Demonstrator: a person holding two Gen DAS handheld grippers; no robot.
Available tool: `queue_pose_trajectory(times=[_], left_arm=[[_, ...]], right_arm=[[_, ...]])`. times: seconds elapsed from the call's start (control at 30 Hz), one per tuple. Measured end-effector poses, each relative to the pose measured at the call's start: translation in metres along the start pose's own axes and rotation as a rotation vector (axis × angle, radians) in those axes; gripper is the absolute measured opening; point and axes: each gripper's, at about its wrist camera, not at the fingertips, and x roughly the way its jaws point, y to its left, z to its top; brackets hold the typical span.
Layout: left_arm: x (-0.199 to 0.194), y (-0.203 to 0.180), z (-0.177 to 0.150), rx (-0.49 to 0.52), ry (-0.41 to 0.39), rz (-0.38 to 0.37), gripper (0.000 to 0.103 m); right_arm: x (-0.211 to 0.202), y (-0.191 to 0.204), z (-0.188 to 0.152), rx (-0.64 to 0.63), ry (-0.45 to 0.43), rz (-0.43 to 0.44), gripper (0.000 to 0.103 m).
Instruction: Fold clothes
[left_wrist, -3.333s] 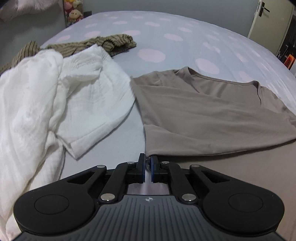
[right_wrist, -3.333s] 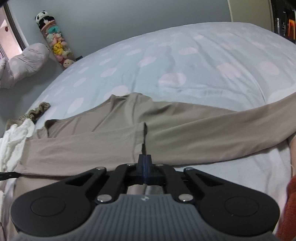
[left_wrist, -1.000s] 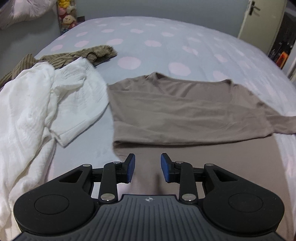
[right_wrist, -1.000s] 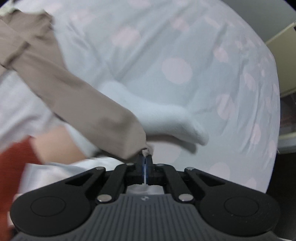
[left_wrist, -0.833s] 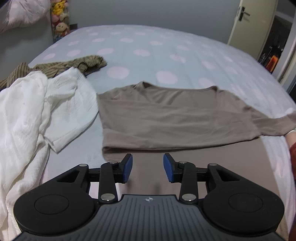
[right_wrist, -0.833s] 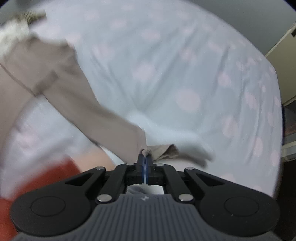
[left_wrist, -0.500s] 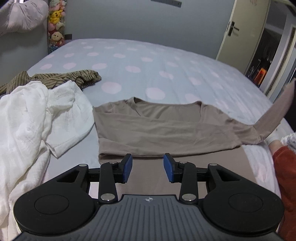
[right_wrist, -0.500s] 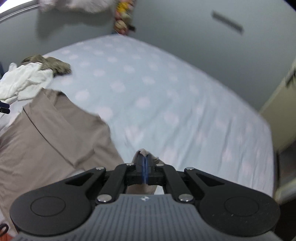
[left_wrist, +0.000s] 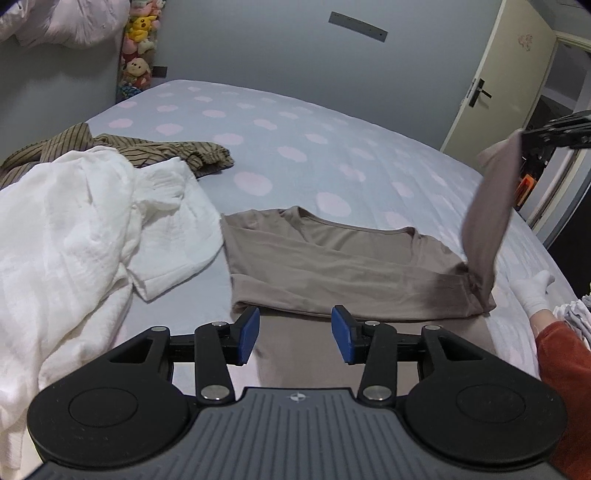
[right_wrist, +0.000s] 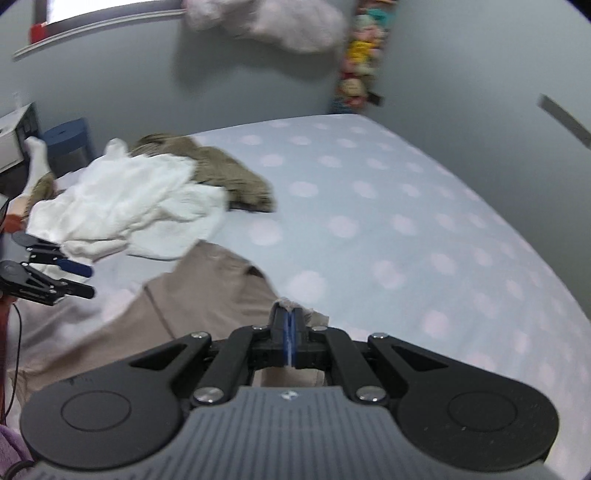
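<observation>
At the far left of the left wrist view, a crumpled white garment (left_wrist: 85, 236) runs off the frame's left and bottom edges, so its full shape cannot be made out. Behind it a brown striped garment (left_wrist: 155, 149) lies partly buried under the white cloth. Both rest on the bed (left_wrist: 295, 147), whose pale cover has pink spots.

In the middle lies the tan shirt (left_wrist: 332, 269), neckline toward the far wall. Its lower part disappears under the left gripper (left_wrist: 294, 335), whose jaws have just been opening; they now stand partly apart above the cloth with nothing pinched between the blue pads (left_wrist: 248, 334).

Further right, the shirt's sleeve (left_wrist: 487, 218) rises steeply off the bed to the right gripper (left_wrist: 524, 138), which is cut off by the frame edge. In its own view the right gripper (right_wrist: 289, 334) is blurred, yet the jaws are plainly closed tight on the cuff, a scrap of tan fabric showing above the tips. The rest of the sleeve is hidden under the gripper body.

At the right edge, a white sock (left_wrist: 533, 291) and an orange-red trouser leg (left_wrist: 565, 354) of the person are partly cropped.
</observation>
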Motion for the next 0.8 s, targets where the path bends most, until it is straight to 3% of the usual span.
queue_pose_trajectory(times=[0.23,0.4,0.57,0.8], left_arm=[[0.02,0.008,0.005,0.002,0.029,0.003,0.041],[0.037,0.004,0.007,0.016,0.061,0.002,0.041],[0.053,-0.006,0.009,0.047,0.088,-0.001,0.041],[0.078,-0.032,0.016,0.081,0.107,-0.034,0.041]], right_arm=[[0.101,0.039,0.001,0.041,0.015,0.118,0.001],[0.15,0.051,-0.01,0.092,0.024,0.162,0.003],[0.163,0.051,-0.029,0.138,0.011,0.185,0.021],[0.157,0.028,-0.072,0.242,0.009,0.159,0.022]])
